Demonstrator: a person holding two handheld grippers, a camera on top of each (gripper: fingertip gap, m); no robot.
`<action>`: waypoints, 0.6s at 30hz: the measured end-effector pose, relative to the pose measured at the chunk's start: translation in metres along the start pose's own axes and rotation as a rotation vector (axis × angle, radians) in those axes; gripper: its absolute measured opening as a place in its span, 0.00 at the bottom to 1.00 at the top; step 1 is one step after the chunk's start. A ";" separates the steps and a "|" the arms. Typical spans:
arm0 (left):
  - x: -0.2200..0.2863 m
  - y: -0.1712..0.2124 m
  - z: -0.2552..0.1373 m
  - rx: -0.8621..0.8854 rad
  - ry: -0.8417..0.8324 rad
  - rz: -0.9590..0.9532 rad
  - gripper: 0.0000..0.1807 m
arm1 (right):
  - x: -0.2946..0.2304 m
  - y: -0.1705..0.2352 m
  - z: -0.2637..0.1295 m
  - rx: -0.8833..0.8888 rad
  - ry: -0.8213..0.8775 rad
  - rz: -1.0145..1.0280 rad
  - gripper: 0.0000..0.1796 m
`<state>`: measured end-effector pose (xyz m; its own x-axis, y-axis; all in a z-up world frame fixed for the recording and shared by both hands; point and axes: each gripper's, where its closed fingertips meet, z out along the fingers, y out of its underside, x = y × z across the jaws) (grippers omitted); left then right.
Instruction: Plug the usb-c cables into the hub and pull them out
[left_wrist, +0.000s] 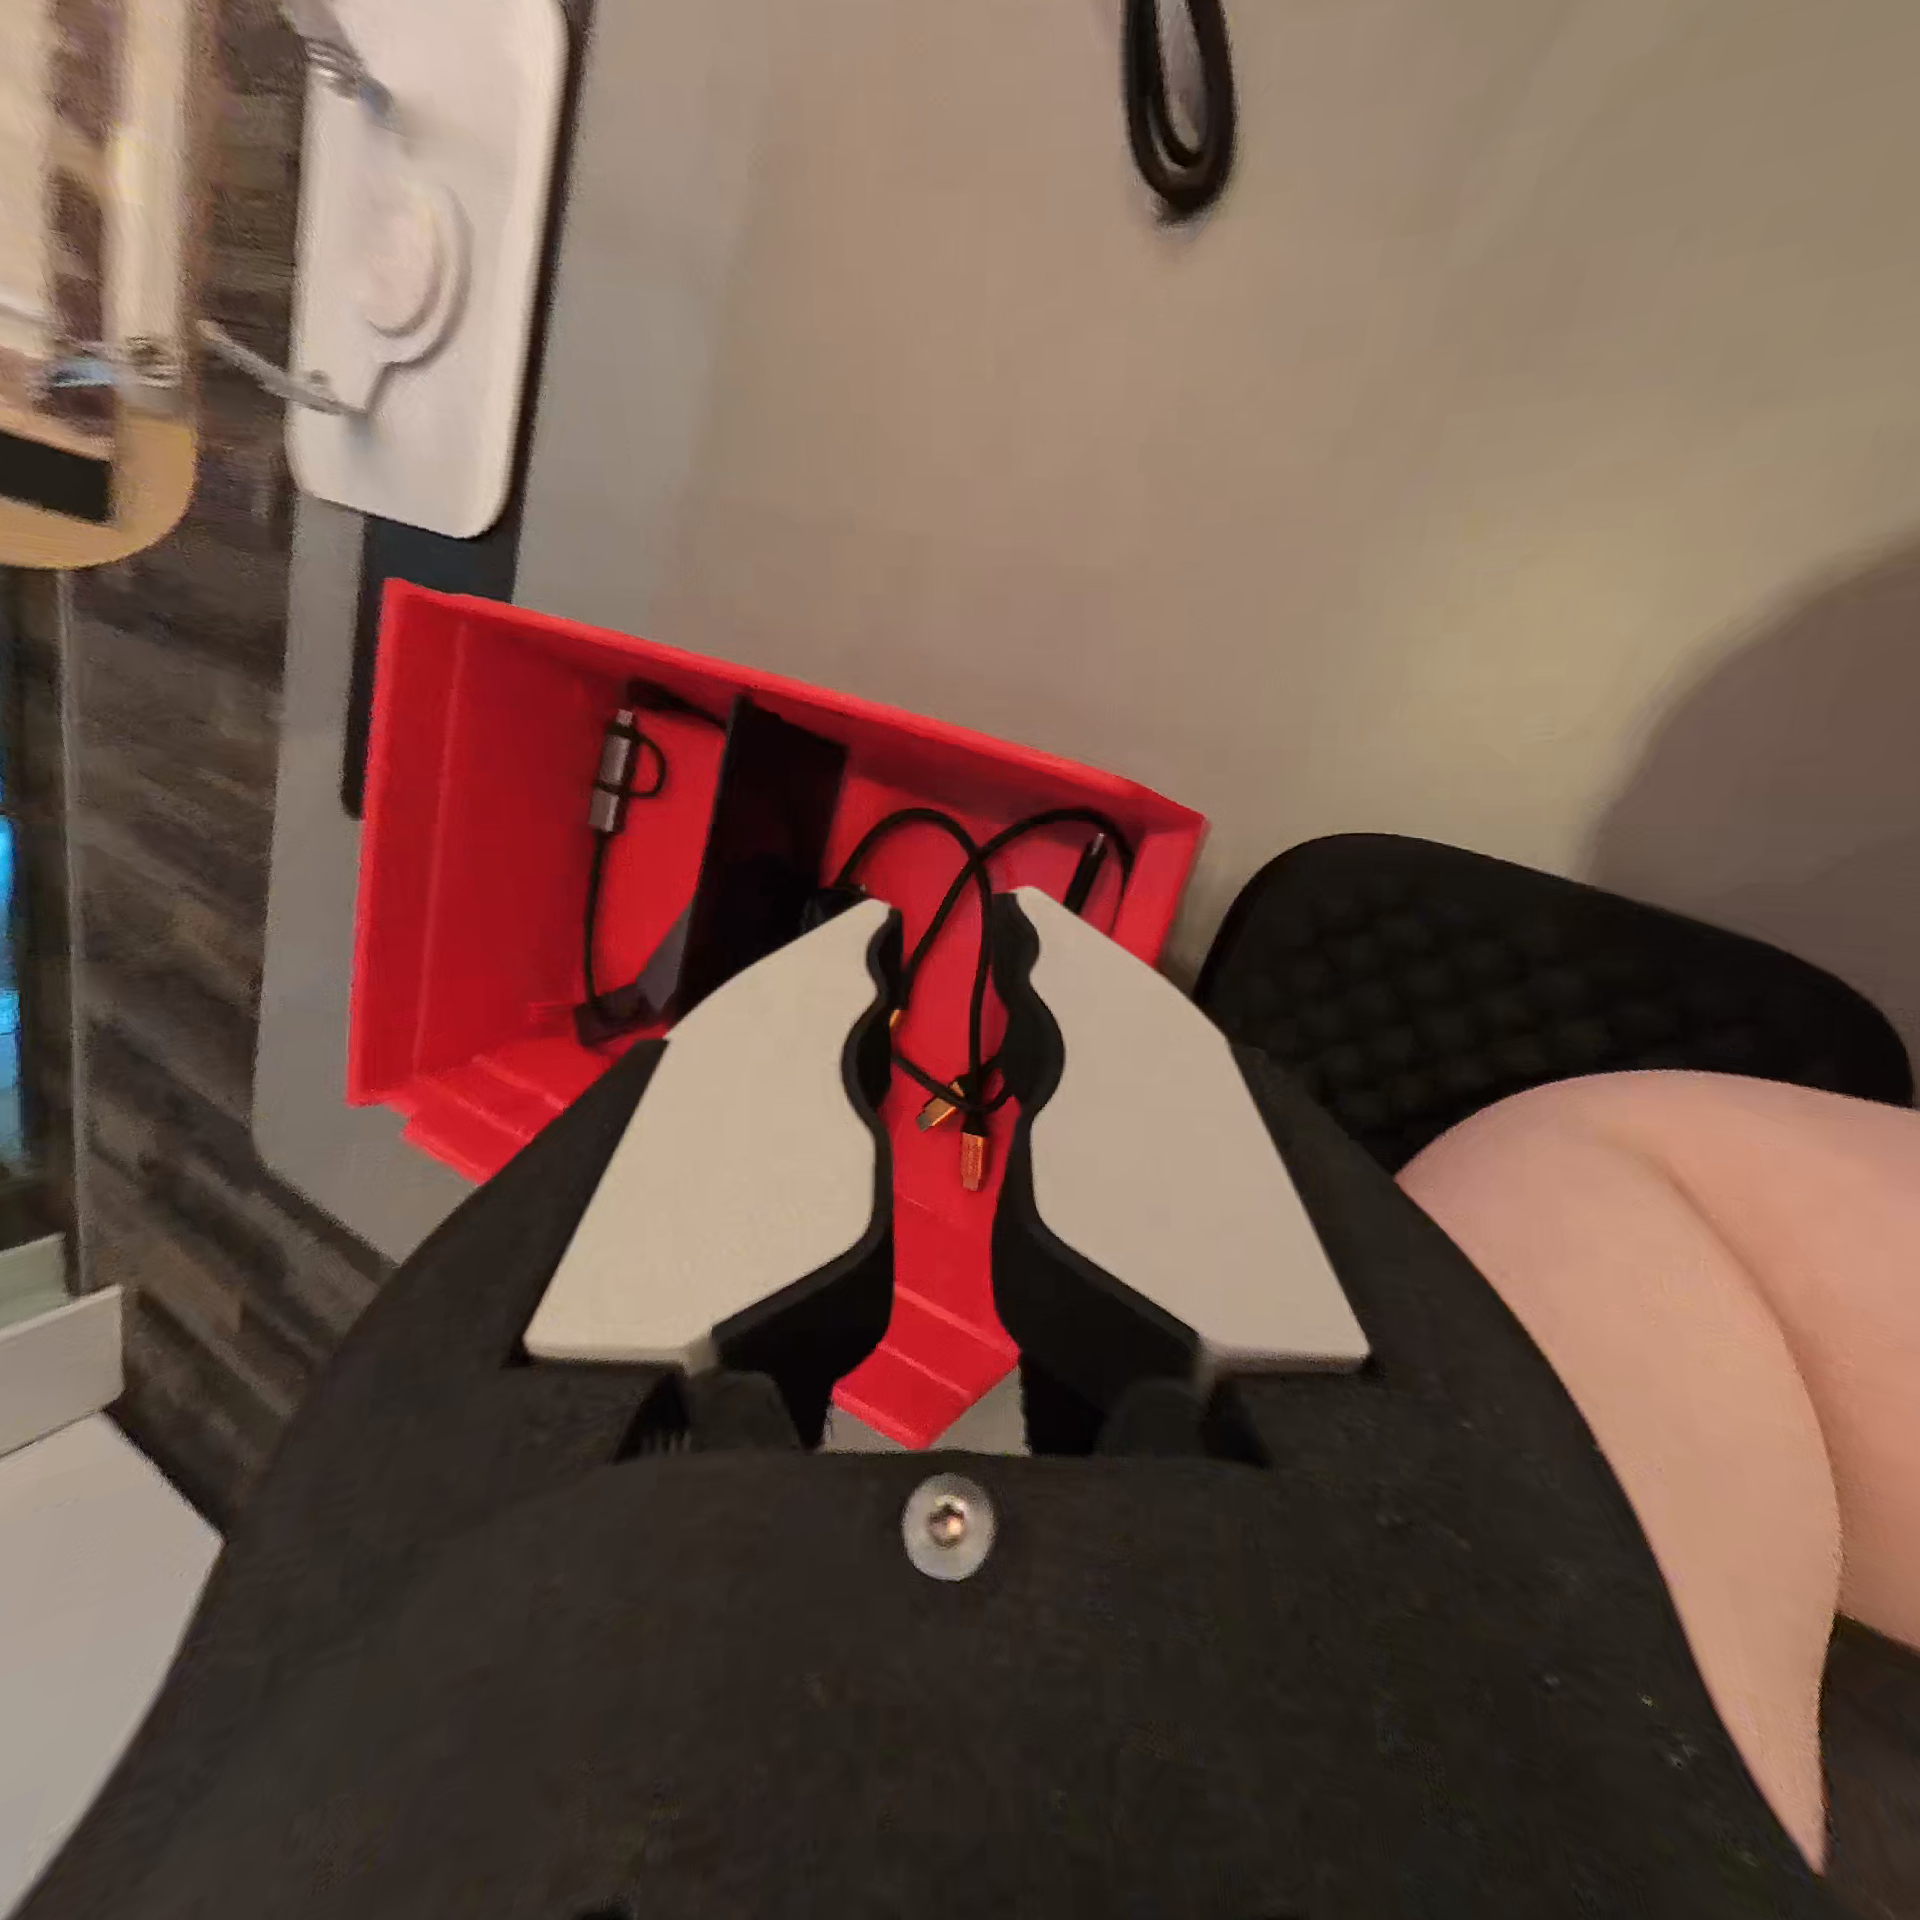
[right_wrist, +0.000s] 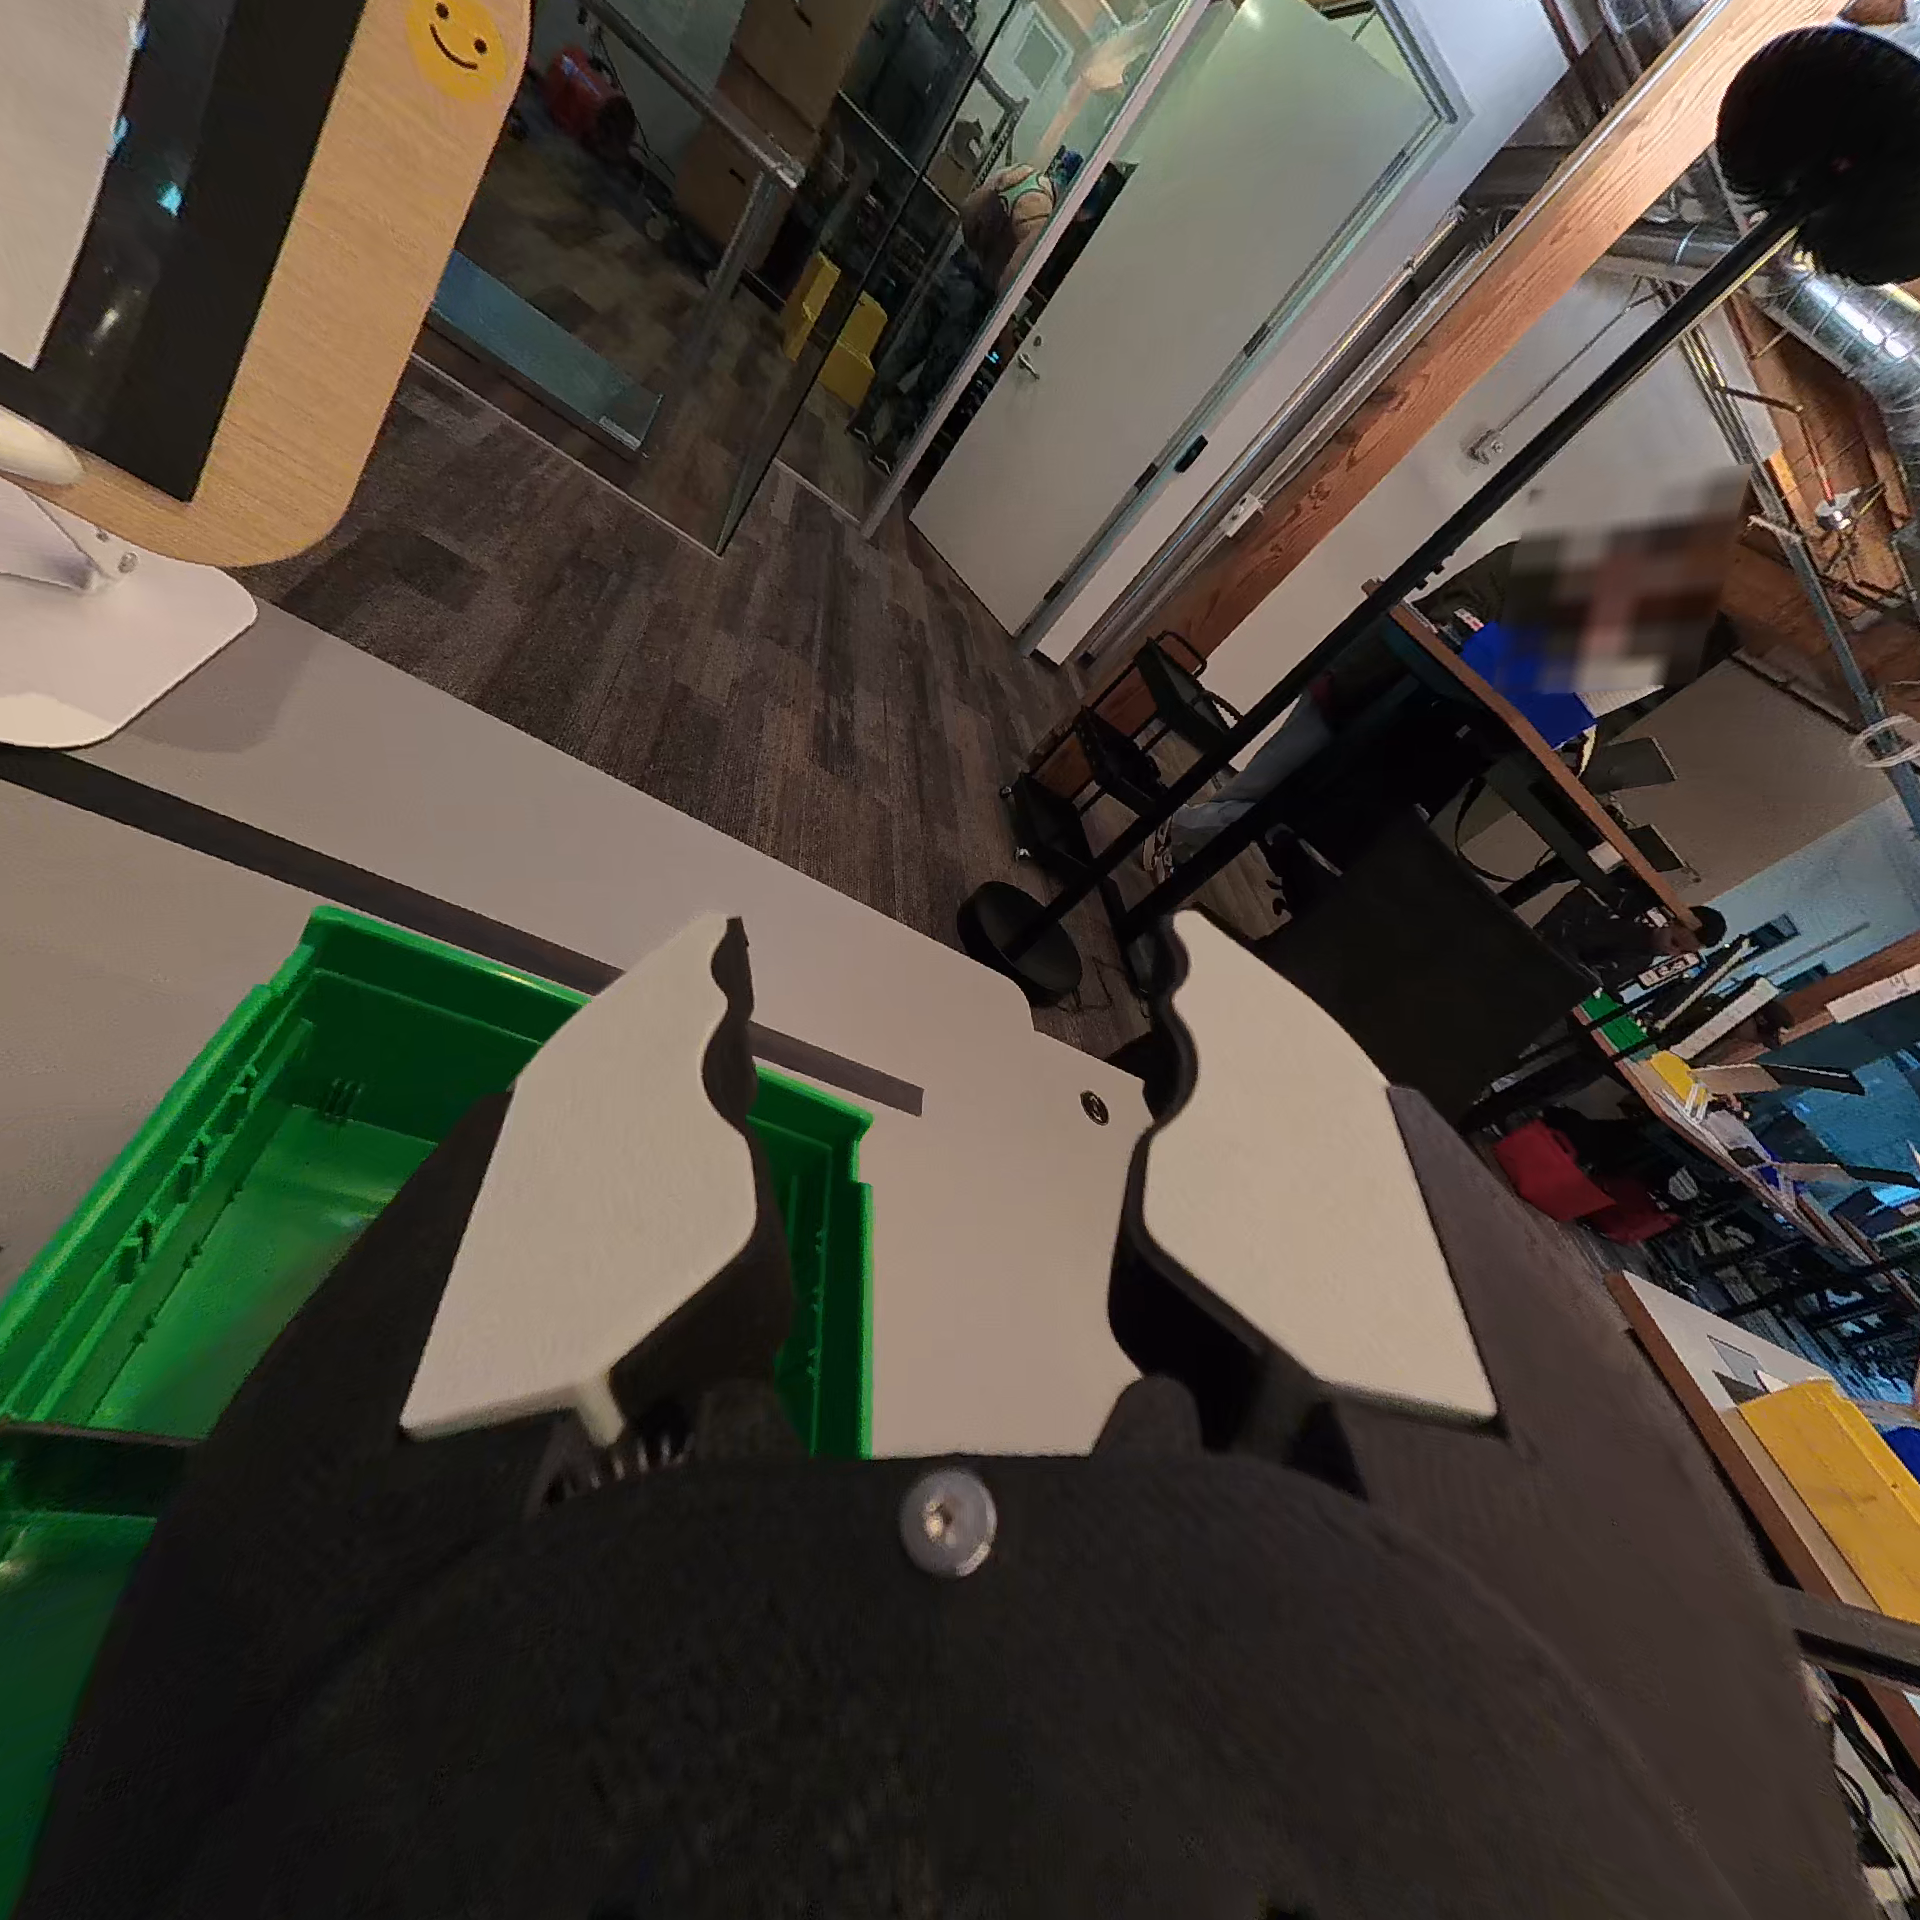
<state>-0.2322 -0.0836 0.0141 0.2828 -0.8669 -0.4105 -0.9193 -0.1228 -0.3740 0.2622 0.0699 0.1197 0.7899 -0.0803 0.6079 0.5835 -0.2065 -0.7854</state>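
On the pale grey table top (left_wrist: 1039, 436) lay the largest of the task's things, a red plastic open tray (left_wrist: 436, 831), and all the rest was inside it. Beside it, in the right wrist view, stood a green plastic open bin (right_wrist: 260, 1195), which looked empty as far as it showed.

Inside the red tray, the black oblong hub (left_wrist: 769, 821) lay near the middle, with its own short lead and grey metal plug (left_wrist: 615, 769) to one side. The thin black usb-c cables (left_wrist: 982, 904) lay in loose crossed loops next to the hub, and 2 orange-tipped plug ends (left_wrist: 951, 1127) rested free on the tray floor, well apart from the hub. As far as I could see, no cable sat in any port, so I judged the task to be at its beginning: every plugging and every pulling out was left to do.

The left gripper (left_wrist: 948, 906) hung over the tray with its 2 grey fingers (left_wrist: 748, 1122) parted by a narrow gap; the cable loops showed through this gap, but nothing was held.

The right gripper (right_wrist: 956, 930) was spread wide, pointed past the table edge toward the room, and it held nothing.
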 end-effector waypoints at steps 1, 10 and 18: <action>0.000 0.001 0.005 -0.002 0.035 0.011 0.14 | 0.001 0.001 -0.001 -0.002 0.004 -0.001 0.42; -0.017 0.011 0.006 0.147 0.108 -0.027 0.19 | 0.006 0.006 0.000 -0.006 0.000 0.027 0.42; -0.029 0.060 0.036 -0.116 0.094 -0.298 0.17 | 0.002 0.002 0.000 0.020 -0.030 0.047 0.42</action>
<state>-0.2862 -0.0488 -0.0263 0.5228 -0.8244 -0.2168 -0.8262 -0.4274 -0.3672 0.2647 0.0697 0.1189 0.8215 -0.0606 0.5670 0.5491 -0.1841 -0.8152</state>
